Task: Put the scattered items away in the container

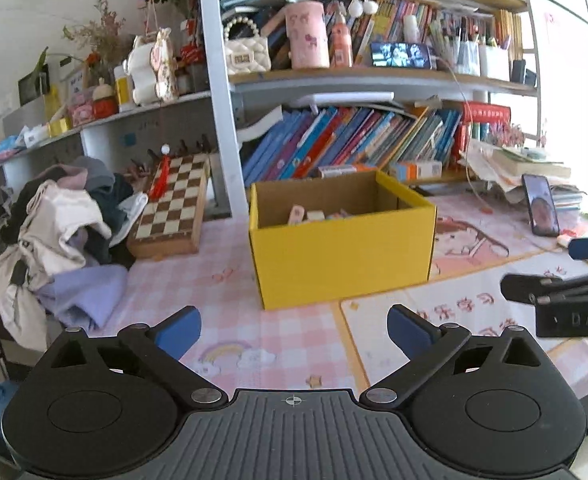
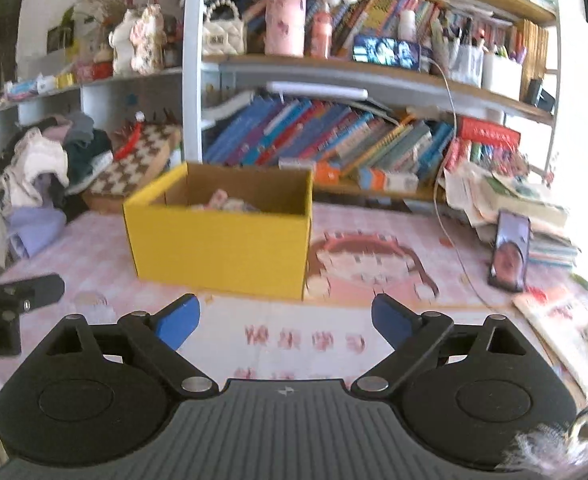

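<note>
A yellow cardboard box stands open on the pink table, with several small pale items inside. It also shows in the right wrist view, items inside. My left gripper is open and empty, above the tablecloth in front of the box. My right gripper is open and empty, in front of the box and to its right. Each gripper shows at the edge of the other's view: the right one and the left one.
A pile of clothes and a chessboard lie left of the box. A propped phone and stacked papers stand at the right. Bookshelves back the table. A cable runs across the cloth.
</note>
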Motion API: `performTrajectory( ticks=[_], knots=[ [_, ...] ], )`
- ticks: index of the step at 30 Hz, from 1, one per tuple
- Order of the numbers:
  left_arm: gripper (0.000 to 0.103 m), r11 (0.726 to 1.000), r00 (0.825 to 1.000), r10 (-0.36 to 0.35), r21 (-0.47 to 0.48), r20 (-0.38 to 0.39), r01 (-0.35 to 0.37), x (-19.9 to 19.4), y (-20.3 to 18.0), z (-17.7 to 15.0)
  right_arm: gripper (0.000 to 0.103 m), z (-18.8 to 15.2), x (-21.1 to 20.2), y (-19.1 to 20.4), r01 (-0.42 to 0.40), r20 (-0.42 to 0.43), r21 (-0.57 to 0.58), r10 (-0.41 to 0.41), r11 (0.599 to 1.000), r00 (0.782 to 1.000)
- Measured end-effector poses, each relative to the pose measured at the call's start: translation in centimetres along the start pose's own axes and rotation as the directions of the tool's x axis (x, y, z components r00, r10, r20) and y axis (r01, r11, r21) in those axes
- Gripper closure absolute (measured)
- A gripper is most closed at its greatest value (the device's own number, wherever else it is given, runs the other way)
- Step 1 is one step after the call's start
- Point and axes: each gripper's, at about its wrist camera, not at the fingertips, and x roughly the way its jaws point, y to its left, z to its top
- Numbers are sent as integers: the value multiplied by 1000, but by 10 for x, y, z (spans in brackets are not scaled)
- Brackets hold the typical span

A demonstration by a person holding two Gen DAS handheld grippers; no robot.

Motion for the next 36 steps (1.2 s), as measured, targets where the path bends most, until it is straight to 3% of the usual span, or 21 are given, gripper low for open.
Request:
performTrajectory(
  ticks=[4, 23, 36],
  knots=[
    [0, 999, 1000, 0, -33, -16, 0, -3, -1, -10, 3, -15, -6, 3, 17, -28, 7, -17, 1000, 999],
    [0, 998, 997, -19, -69, -76, 14, -5, -12, -24, 0, -34, -12, 6, 0, -69, -46, -3, 999, 998],
    [0, 997, 992, -24, -71, -123, 16, -2, -15, -29, 0, -36, -8, 0, -9, -100, -8, 8, 1000, 995]
  ],
)
